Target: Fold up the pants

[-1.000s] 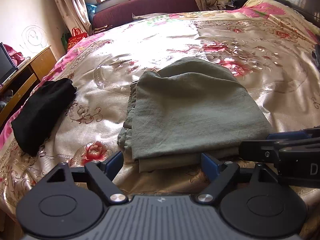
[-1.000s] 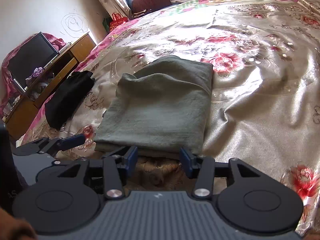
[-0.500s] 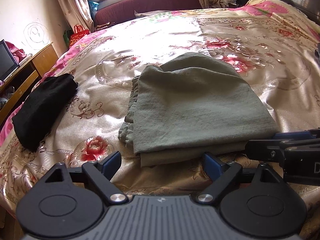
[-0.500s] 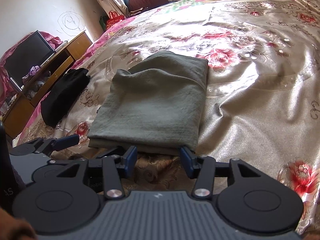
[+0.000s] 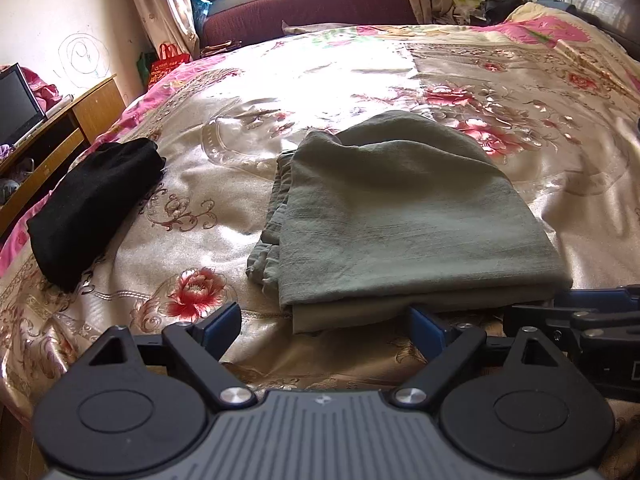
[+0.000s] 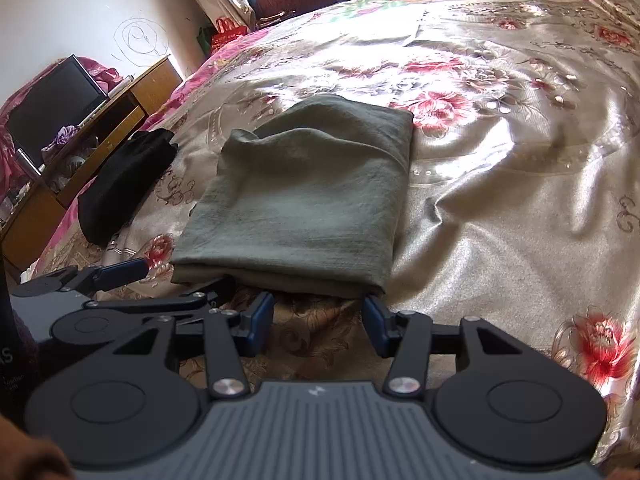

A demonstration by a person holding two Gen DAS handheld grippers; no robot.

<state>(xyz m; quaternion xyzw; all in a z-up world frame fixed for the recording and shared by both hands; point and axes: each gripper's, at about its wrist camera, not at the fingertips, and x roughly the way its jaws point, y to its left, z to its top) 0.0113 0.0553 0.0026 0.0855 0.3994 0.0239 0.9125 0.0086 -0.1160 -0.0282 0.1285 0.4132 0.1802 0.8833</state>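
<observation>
The grey-green pants [image 5: 404,220] lie folded into a thick rectangle on the bed [image 5: 340,80], on its shiny floral bedspread, near the bed's near edge. Their layered edges show along the left side and at the near end.

The left gripper [image 5: 326,330] hovers just short of the pants' near left corner. Its jaws have just been opening and now stand wide apart, with nothing pressed between them; the near corner of the fabric lies just ahead of the gap. The right gripper [image 6: 318,322] sits at the pants' near right end, its jaws partly apart and empty, with the bedspread showing between the blue pads [image 6: 260,320]. Each gripper appears at the edge of the other's view, so they are close side by side.

A folded black garment [image 5: 88,208] lies to the left of the pants, well apart from them. Beyond the bed's left side stands a wooden desk [image 6: 120,120] with a dark screen [image 6: 52,108]. At the far end is a dark red sofa [image 5: 312,8] under a window with curtains [image 5: 160,4].
</observation>
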